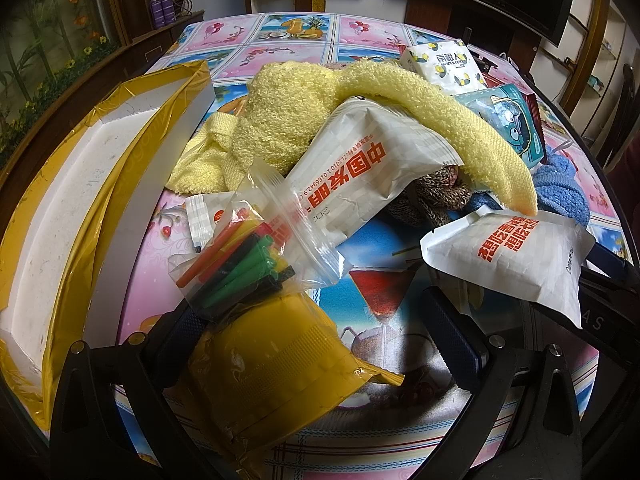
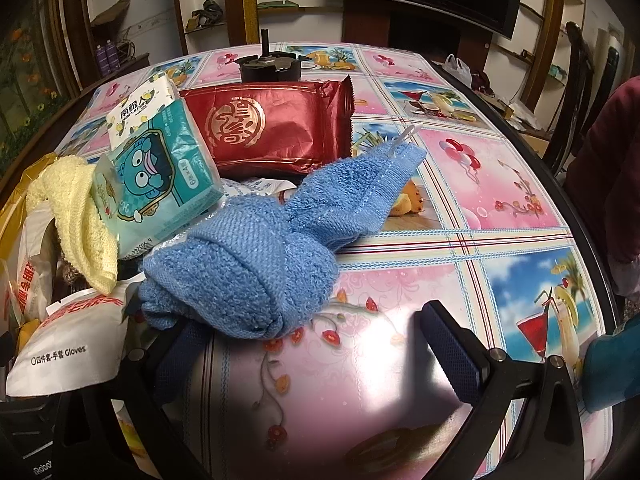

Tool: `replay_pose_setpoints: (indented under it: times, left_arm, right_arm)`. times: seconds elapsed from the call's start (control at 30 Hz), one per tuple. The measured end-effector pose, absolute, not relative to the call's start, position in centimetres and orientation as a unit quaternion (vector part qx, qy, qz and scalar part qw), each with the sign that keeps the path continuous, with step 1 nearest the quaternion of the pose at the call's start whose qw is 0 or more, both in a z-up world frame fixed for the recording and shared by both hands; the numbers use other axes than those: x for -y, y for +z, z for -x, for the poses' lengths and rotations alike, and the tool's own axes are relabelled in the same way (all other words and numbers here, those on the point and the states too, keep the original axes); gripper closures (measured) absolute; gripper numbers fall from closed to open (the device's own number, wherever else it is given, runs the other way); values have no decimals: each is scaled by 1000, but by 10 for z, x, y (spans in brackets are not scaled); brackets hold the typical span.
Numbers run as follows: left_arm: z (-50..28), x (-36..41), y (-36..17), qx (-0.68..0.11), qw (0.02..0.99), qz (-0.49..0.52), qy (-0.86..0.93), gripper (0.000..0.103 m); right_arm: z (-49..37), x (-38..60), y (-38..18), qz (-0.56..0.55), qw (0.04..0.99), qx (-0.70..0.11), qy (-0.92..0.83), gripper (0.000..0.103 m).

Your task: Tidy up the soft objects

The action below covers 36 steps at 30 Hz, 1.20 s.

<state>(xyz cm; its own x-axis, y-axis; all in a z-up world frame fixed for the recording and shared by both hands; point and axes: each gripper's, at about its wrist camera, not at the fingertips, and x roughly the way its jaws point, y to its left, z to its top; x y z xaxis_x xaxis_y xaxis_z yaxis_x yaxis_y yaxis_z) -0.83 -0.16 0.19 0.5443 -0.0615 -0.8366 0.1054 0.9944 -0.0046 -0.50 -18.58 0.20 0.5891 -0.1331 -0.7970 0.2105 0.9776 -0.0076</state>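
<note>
On the flowered tablecloth a pile of soft things lies in the middle. At nine o'clock stands a white foam box lined with gold foil. The left gripper has its jaws apart; a yellow packet lies between them against the left finger, and a clear zip bag of coloured tubes rests on its top edge. At twelve o'clock from there a white packet with red characters leans on a yellow towel. At three o'clock lies a white gloves packet.

Further right, the right gripper is also spread wide. A rolled blue towel lies over its left finger. At eleven o'clock stands a teal tissue pack, at twelve a red foil packet.
</note>
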Motion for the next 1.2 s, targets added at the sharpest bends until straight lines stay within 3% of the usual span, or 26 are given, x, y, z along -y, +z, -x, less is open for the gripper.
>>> replay_pose_setpoints:
  times: [0.53, 0.57, 0.77, 0.97, 1.13, 1.2]
  left_arm:
    - [11, -1, 6, -477, 875, -15, -81, 0]
    - [16, -6, 10, -475, 875, 3, -93, 5]
    - [79, -21, 63, -367, 923, 13, -115, 7]
    - [156, -79, 169, -188, 975, 59, -107, 7]
    - [202, -121, 271, -48, 994, 30, -89, 5]
    - [207, -127, 309, -16, 998, -3, -56, 0]
  right_arm:
    - [11, 178, 4, -40, 877, -475, -56, 0]
    - [13, 178, 3, -38, 869, -488, -70, 0]
    - [28, 163, 5, -30, 861, -506, -31, 1]
    - [92, 147, 63, -8, 917, -399, -27, 1]
    - [156, 130, 183, 43, 971, -229, -44, 0]
    - [172, 130, 237, 38, 987, -156, -29, 0]
